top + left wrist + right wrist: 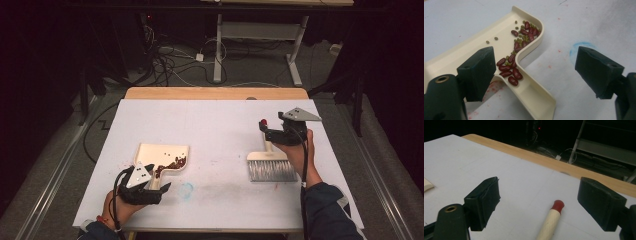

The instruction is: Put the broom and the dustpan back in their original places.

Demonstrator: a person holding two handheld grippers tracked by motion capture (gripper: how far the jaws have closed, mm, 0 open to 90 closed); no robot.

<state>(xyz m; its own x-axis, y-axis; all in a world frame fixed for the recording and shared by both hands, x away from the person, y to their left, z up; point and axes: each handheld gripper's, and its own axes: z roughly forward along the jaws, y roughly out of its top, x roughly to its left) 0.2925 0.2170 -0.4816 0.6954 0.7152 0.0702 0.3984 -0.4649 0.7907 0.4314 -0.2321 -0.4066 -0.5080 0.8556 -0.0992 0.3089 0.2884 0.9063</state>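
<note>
A cream dustpan (pixel 155 152) lies on the white table (pixel 215 120) at the front left, holding red beans (pixel 510 67) and small green beans (pixel 525 37) near its curved wall. My left gripper (pixel 537 67) stands open over the dustpan's handle (pixel 534 96), and its pads touch nothing. In the high view the left gripper (pixel 152 181) sits just behind the pan. At the right lies a hand brush (pixel 271 169) with a pale wooden handle (pixel 550 221) tipped in red. My right gripper (pixel 540 200) hovers open above that handle end, apart from it, also seen as the right gripper (pixel 267 131).
A wooden strip (pixel 215 93) edges the table's far side. Beyond it stand a desk frame (pixel 260 45) and floor cables (pixel 170 60) in the dark. A blue smudge (pixel 186 190) marks the sheet near the front. The dustpan's corner (pixel 427 185) shows at the left of the right gripper view.
</note>
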